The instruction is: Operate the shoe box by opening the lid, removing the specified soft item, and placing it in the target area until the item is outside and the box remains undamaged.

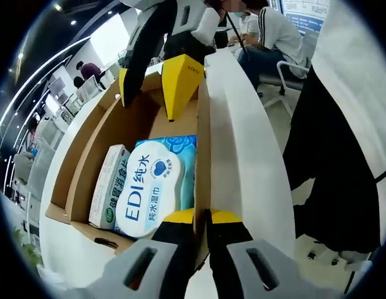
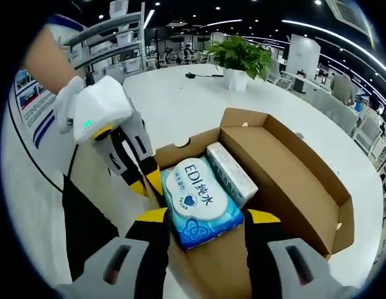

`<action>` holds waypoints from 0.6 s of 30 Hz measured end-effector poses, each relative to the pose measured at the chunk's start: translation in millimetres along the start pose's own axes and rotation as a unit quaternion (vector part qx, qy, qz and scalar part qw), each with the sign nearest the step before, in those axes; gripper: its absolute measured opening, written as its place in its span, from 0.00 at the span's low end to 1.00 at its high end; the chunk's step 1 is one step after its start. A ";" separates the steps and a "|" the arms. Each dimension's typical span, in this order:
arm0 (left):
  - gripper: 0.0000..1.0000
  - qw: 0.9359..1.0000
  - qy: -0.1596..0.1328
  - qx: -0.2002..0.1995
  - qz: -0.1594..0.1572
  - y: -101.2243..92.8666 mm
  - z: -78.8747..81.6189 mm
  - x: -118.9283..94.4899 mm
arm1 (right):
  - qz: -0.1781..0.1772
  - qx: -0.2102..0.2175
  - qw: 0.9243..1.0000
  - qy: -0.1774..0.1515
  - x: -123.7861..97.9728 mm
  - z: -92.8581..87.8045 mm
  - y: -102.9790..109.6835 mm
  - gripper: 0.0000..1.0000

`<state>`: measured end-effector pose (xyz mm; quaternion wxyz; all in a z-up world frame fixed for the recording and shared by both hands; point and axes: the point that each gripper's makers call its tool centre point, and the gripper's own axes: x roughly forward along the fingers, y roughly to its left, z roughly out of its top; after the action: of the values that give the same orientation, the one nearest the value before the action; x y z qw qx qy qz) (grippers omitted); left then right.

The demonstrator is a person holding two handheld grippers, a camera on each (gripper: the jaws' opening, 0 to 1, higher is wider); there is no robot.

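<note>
Left tongs pinching shoe box wall, right tongs spread, one wipes pack, one carton.

An open office: white table, potted plant, shelving, ceiling light strips.

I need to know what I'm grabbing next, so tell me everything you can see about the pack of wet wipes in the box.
The wet wipes pack is a soft, light blue plastic pouch with a white lobed lid flap printed "EDI" and Chinese characters plus a small blue heart. It lies flat, label up, on the floor of the open cardboard box, beside a white and green carton that touches its side. The right tongs are open and straddle its near end.
</note>
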<state>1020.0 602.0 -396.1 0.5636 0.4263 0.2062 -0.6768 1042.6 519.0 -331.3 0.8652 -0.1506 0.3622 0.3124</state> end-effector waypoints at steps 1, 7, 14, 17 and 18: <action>0.05 1.000 -0.001 0.001 -0.001 -0.1 0.6 -0.3 | 0.003 0.001 1.000 0.002 0.8 -0.9 0.0 0.48; 0.05 1.000 -0.009 -0.004 -0.010 -0.2 2.1 -1.1 | 0.010 0.007 1.000 0.013 2.9 -5.7 0.8 0.49; 0.05 1.000 -0.009 -0.008 -0.018 0.6 5.1 -2.6 | 0.005 0.002 1.000 0.017 7.0 -3.3 5.9 0.48; 0.05 0.999 -0.005 -0.016 -0.032 2.2 5.8 -5.2 | 0.013 -0.010 1.000 0.020 10.7 -2.9 13.6 0.48; 0.06 0.999 -0.010 -0.024 -0.035 3.3 7.5 -7.8 | 0.013 -0.016 1.000 0.022 11.2 -3.1 14.0 0.48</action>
<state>1020.5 600.0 -385.0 0.5517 0.3981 0.2319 -0.6952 1037.9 533.0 -341.9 0.8505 -0.1662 0.3781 0.3257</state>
